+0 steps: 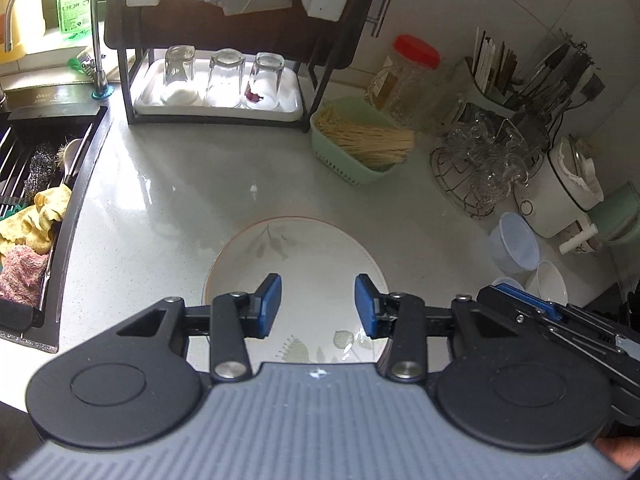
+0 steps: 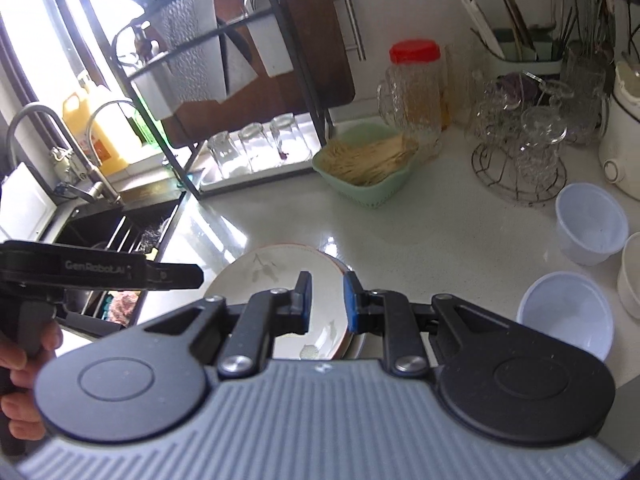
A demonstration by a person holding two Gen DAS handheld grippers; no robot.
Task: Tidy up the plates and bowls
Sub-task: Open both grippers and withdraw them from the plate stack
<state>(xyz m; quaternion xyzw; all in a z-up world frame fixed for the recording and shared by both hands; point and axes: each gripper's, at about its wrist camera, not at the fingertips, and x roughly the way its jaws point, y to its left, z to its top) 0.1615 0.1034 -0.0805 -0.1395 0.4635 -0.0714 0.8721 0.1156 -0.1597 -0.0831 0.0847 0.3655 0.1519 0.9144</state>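
A white plate [image 1: 304, 256] with a grey leaf print and an orange rim tops a small stack of plates [image 2: 356, 344] on the pale counter. My left gripper [image 1: 318, 304] hovers above the plate, open, with nothing between its blue pads. It shows side-on [image 2: 192, 276] in the right wrist view, held by a hand [image 2: 24, 360]. My right gripper [image 2: 326, 300] hangs over the stack's right rim with only a narrow gap between its pads, which grip nothing. Its tip [image 1: 486, 292] lies right of the plate. Two translucent plastic bowls [image 2: 592, 228] [image 2: 566, 312] and a white bowl [image 2: 632, 272] stand to the right.
A black sink [image 1: 36, 184] with cloths and scourers lies to the left. At the back stand a dish rack [image 1: 216, 92] with three upturned glasses, a green basket [image 1: 360, 140], a red-lidded jar [image 1: 404, 76], and a wire stand of glass cups [image 1: 480, 168].
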